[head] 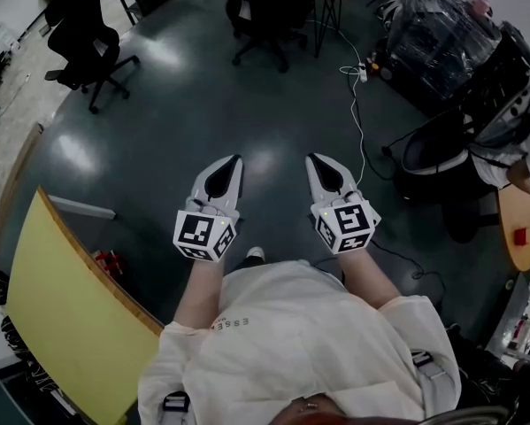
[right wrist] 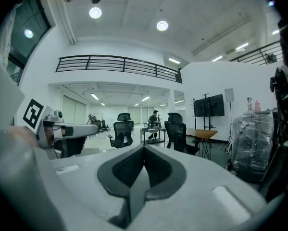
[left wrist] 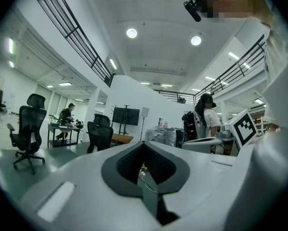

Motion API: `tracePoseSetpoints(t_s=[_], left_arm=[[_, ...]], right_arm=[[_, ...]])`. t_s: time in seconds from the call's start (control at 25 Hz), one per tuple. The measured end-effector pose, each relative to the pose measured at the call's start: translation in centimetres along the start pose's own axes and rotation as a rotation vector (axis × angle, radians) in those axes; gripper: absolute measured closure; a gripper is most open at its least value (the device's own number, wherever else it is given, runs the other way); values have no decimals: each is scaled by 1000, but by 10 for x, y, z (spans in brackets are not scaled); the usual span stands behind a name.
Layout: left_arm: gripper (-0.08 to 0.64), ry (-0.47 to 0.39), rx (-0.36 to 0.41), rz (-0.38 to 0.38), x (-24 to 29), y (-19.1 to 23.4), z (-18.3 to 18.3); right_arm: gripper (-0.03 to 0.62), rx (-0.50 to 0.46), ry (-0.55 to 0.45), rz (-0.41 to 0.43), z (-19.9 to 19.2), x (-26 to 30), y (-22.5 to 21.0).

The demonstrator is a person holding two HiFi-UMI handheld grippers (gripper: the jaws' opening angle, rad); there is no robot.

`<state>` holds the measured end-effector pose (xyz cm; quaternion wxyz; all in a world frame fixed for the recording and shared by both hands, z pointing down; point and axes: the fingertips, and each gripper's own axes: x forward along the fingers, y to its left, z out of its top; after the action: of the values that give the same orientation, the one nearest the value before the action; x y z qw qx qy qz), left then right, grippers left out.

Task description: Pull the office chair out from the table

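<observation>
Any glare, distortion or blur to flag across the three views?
Head view: strong fisheye bend, dim, pale light reflections on the glossy floor. Left gripper view: black circular vignette, ceiling lights blown out, mosaic patch top right. Right gripper view: same vignette, balcony railing bowed by the lens.

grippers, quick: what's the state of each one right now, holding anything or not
left gripper: closed, nothing between its jaws.
right gripper: closed, nothing between its jaws.
</observation>
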<state>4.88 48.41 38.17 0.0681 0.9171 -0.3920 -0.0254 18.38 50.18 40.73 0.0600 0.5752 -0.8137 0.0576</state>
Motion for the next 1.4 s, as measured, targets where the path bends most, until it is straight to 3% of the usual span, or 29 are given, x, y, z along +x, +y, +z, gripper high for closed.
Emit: tracePoseSetpoints(t_s=[0.4,0.76,1.04,1.4], left_arm=[[545,-12,-13,-7,-2,76,-2],[546,-8,-4,-20,49,109,-6],[546,18,-15,8,133,141,-14],[545,-42,-12,70,311,200,16]], right_arm=[[601,70,25,-32,-8,63,26],[602,80,58,-33,-13,116,-3],[602,77,77,26,-12,197,-62],[601,48,83,77,20,331,-199]])
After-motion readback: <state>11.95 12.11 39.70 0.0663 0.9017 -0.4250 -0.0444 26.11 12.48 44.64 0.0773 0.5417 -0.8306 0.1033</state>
